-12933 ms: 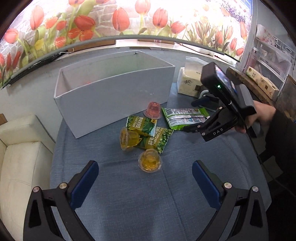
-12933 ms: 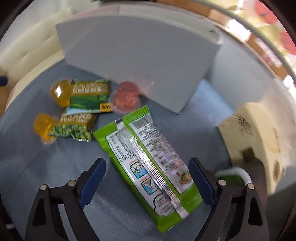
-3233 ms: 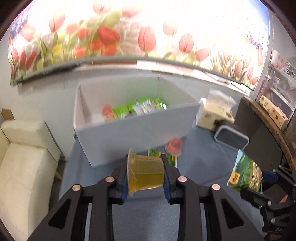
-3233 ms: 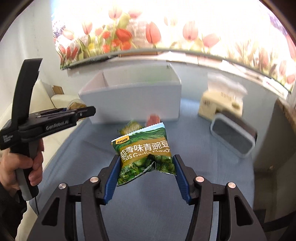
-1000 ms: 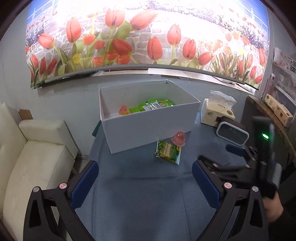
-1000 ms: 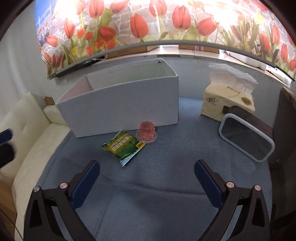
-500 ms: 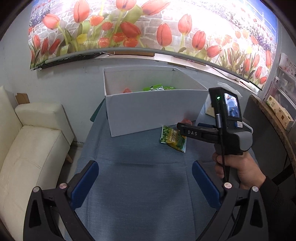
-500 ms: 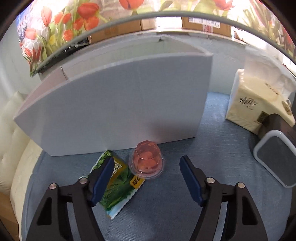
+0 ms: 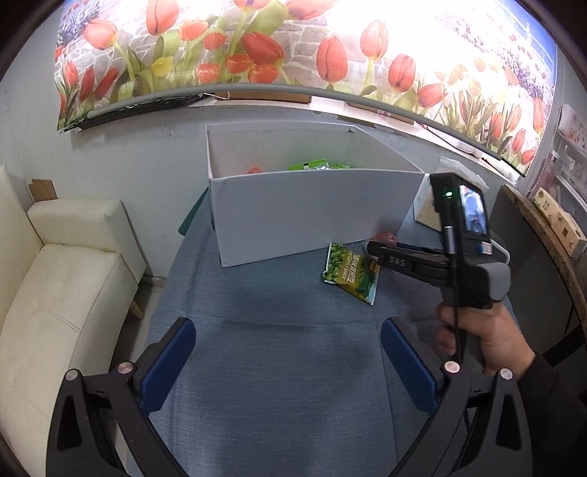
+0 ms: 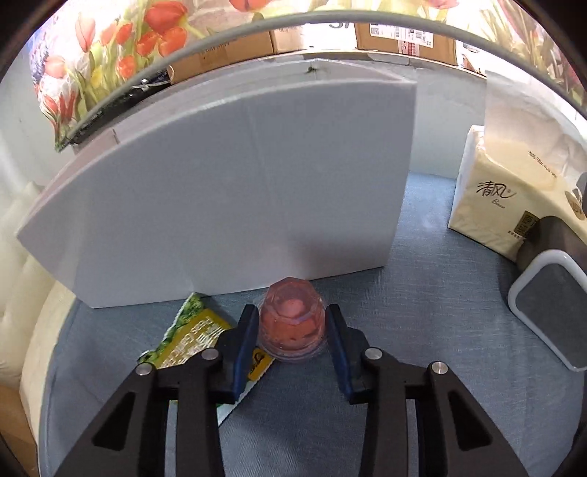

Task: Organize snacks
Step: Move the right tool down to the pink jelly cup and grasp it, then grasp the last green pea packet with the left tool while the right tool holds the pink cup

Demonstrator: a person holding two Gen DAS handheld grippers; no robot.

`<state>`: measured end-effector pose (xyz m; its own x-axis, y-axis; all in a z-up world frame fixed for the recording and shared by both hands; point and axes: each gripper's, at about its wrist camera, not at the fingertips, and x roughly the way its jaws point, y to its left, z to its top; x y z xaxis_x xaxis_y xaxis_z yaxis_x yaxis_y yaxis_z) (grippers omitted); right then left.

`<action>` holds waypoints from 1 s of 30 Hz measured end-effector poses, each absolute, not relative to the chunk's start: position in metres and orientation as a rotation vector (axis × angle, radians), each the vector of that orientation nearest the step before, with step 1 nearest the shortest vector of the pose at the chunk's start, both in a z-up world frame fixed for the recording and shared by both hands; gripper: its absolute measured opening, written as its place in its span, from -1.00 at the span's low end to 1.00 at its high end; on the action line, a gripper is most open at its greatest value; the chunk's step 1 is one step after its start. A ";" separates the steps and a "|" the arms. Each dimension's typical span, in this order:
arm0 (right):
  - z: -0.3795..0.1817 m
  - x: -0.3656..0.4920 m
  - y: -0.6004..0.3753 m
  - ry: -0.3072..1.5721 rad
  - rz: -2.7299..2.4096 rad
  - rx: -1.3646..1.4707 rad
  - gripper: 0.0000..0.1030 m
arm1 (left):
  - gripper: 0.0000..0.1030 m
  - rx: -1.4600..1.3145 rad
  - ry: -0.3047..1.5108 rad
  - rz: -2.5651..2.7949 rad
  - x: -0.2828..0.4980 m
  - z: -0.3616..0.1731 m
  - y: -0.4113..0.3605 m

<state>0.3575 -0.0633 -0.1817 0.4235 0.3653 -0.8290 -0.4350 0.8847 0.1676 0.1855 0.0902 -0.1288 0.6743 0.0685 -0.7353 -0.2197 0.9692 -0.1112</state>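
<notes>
The white box (image 9: 304, 216) hides most of the snacks inside it. In the left wrist view, the red jelly cup (image 9: 386, 237) peeks out behind the right gripper (image 9: 370, 247).

Setting: lived-in room used as a recording space, part home, part storeroom. Evidence: cream leather sofa (image 9: 62, 279) directly left of the desk (image 9: 279, 352), which carries a blue-grey cloth cover. Wall behind carries a large printed tulip mural (image 9: 293, 47) over a brick pattern, with a grey pipe or rail along its lower edge. Brown shipping cartons (image 10: 403, 35) with labels sit on the ledge under the mural. Tissue pack (image 10: 510, 194) on the desk. Right edge: shelving with small boxed goods (image 9: 557, 224), details too small to read
</notes>
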 end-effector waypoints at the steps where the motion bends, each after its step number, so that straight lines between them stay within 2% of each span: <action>1: -0.177 0.350 -0.070 1.012 0.503 -0.071 -0.21 | 1.00 -0.199 0.816 0.153 0.187 -0.130 0.089; 11: -0.130 0.309 -0.139 0.950 0.520 -0.007 -0.21 | 1.00 -0.150 0.850 0.104 0.230 -0.154 0.059; 20: -0.073 0.262 -0.214 0.870 0.507 0.072 -0.21 | 1.00 -0.152 0.919 0.047 0.304 -0.193 0.031; 30: -0.047 0.216 -0.260 0.819 0.481 0.082 -0.21 | 0.98 -0.125 0.990 0.070 0.347 -0.223 0.019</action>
